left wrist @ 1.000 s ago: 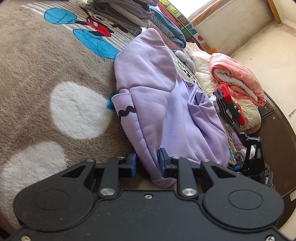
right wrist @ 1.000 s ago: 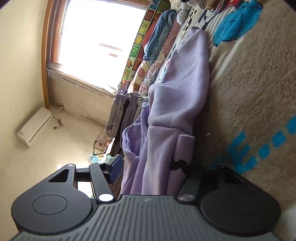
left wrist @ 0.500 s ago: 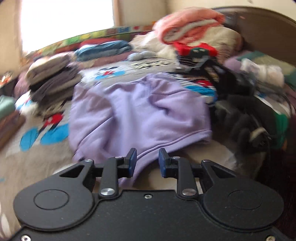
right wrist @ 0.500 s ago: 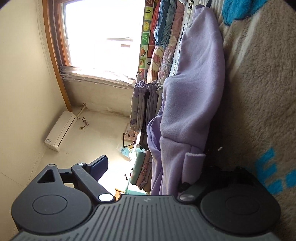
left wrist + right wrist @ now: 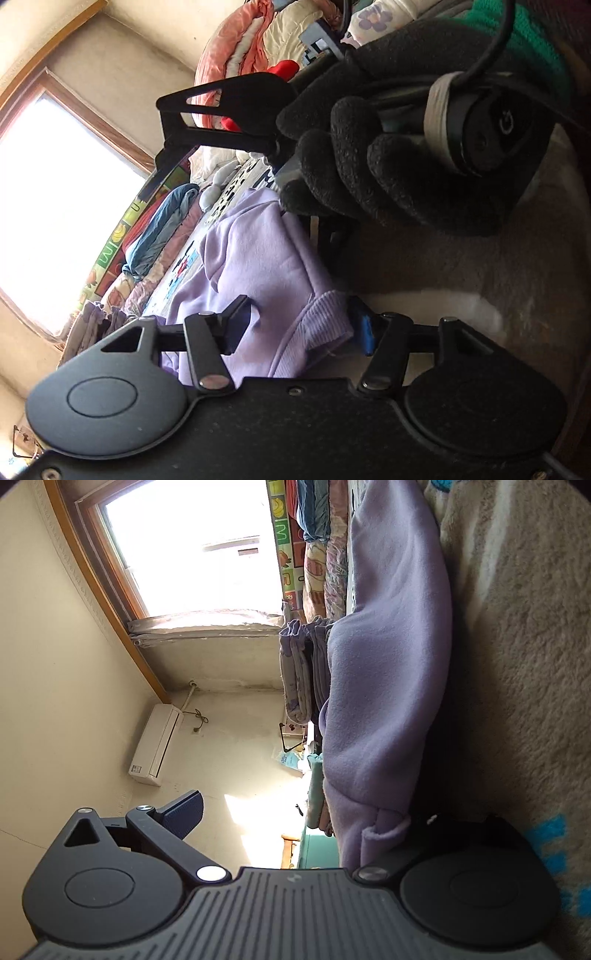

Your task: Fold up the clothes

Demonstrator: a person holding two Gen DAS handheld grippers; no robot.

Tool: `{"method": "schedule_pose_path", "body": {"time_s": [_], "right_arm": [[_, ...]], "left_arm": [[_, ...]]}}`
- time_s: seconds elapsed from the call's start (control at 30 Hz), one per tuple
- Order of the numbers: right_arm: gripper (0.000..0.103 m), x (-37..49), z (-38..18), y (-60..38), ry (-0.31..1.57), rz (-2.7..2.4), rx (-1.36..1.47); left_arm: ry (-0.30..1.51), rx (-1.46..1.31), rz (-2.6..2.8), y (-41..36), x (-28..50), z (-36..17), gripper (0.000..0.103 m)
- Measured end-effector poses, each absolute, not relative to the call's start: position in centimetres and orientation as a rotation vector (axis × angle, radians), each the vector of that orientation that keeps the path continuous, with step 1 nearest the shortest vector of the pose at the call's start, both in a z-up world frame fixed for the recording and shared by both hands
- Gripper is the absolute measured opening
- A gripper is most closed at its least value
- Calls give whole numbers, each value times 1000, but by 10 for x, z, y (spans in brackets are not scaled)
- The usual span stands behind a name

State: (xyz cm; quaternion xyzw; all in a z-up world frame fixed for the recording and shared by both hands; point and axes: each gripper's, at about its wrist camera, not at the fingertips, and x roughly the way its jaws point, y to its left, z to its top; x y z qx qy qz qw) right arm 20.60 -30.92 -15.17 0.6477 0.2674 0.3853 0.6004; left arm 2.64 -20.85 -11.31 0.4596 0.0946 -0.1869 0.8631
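Note:
A lilac fleece sweatshirt (image 5: 255, 266) lies on the fluffy brown bed blanket (image 5: 480, 273). In the left wrist view its ribbed cuff (image 5: 325, 317) sits between the fingers of my left gripper (image 5: 301, 325), which stands open around it. The right gripper frame (image 5: 229, 110) and its black-gloved hand (image 5: 388, 158) fill the upper right of that view. In the right wrist view the sweatshirt (image 5: 388, 657) lies folded along the blanket (image 5: 517, 664). My right gripper (image 5: 303, 816) is wide open; its right finger is hidden under the fabric edge.
A folded pink quilt (image 5: 236, 51) and cream bedding lie at the bed's far end. Folded clothes (image 5: 162, 229) and a colourful mat line the window side. A stack of folded garments (image 5: 299, 672) stands beyond the sweatshirt. A wall air conditioner (image 5: 155, 746) shows.
My left gripper has swung round and opened wide from nearly shut, now around the sleeve cuff close to the right hand. The right gripper opened wider, letting go of the sweatshirt edge.

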Motion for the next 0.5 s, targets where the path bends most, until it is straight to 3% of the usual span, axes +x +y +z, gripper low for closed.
{"method": "schedule_pose_path", "body": {"time_s": [0.07,0.1,0.13,0.17,0.33,0.5], "right_arm": [[102,206,-152,-309,621,896,1505],[102,205,-153,-310,622,898,1510],[102,204,-154,-311,622,901,1515],[102,203,-155,-312,623,903,1520],[102,204,-156,-314,625,903,1525],[102,203,-155,-313,624,872,1554]], "left_arm": [[167,967,-334,-214,34,-116,58],[166,966,-317,-214,38,-116,51],[168,963,-303,-214,42,-116,28],[170,969,-290,-213,46,-116,20],[163,946,-276,-199,58,-100,11],[236,761,-250,-179,89,-65,11]]}}
